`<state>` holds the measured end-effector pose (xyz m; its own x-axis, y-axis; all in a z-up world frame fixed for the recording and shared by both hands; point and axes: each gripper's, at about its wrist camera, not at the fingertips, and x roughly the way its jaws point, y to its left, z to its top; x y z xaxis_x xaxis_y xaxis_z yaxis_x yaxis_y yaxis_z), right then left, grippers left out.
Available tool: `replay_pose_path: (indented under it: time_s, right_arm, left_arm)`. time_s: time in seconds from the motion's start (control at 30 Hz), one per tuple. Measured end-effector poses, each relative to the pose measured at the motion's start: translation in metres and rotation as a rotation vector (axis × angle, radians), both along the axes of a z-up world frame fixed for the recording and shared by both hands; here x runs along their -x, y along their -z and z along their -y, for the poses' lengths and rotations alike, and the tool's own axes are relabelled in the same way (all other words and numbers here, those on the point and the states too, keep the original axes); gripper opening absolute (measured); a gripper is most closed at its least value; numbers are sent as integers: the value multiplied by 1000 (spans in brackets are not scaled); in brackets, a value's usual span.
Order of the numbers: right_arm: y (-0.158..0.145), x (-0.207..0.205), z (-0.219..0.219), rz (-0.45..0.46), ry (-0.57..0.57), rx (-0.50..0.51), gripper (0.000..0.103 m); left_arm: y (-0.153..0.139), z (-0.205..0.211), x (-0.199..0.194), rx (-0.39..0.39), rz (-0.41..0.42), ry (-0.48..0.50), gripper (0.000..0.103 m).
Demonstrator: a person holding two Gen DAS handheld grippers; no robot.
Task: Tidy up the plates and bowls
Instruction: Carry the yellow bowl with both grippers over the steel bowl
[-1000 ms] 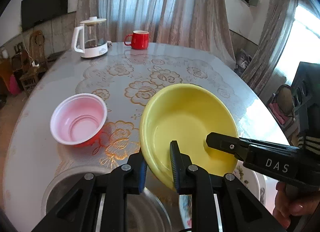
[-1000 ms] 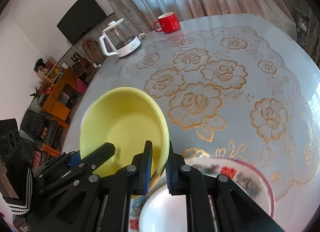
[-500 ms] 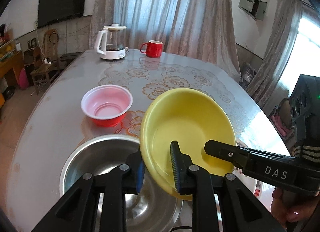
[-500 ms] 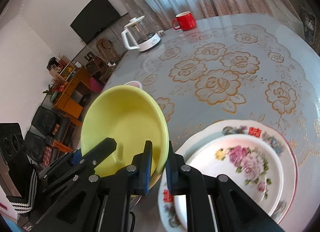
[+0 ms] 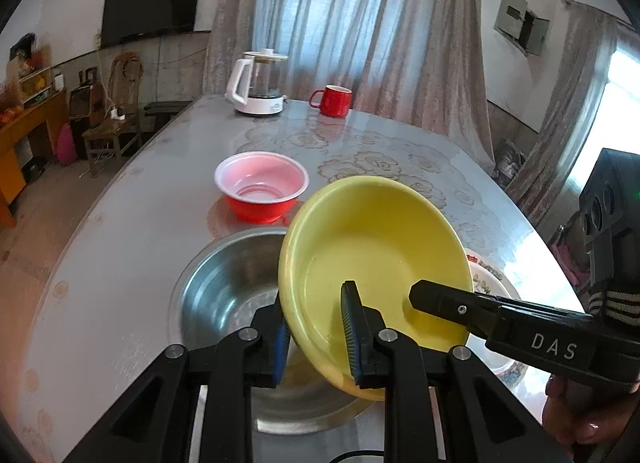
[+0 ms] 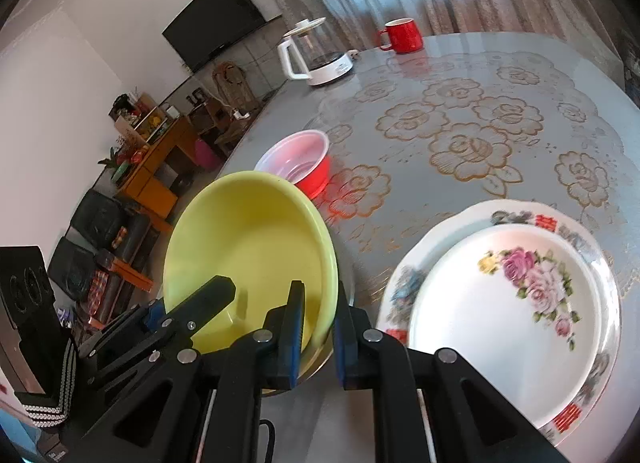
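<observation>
Both grippers hold a yellow bowl [image 5: 376, 247] by its rim, tilted, above a large steel bowl [image 5: 224, 295]. My left gripper [image 5: 316, 339] is shut on its near left rim. My right gripper [image 6: 318, 333] is shut on its right rim [image 6: 248, 247]; the right gripper also shows in the left wrist view [image 5: 440, 299]. A red bowl with a pale pink inside [image 5: 262, 191] sits beyond the steel bowl and shows in the right wrist view [image 6: 298, 163]. Two stacked flowered plates [image 6: 516, 303] lie to the right.
A white-based glass kettle [image 5: 258, 83] and a red mug [image 5: 332, 100] stand at the far end of the round glass-topped table [image 5: 120, 223]. Chairs and a wooden cabinet stand left of the table. Curtains hang behind it.
Both grippers have carried the yellow bowl back and to the left, from over the plates to above the steel bowl. The plates now lie uncovered.
</observation>
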<state>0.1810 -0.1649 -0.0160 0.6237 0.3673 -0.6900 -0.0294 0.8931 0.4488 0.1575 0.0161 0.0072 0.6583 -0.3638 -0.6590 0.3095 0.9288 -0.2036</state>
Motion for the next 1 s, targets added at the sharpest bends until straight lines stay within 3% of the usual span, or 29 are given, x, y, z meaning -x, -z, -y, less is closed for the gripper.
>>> replay_pose_path:
  time_s: [0.5,1.0]
  right_arm:
    - [21,-1,-41,-38,-81,35,13]
    - [27,-2,-51,-52,-90,39,13]
  left_arm:
    - [19,-34,18,1,-39,-71,25]
    - [26,-46,19,8,-46,-82,25]
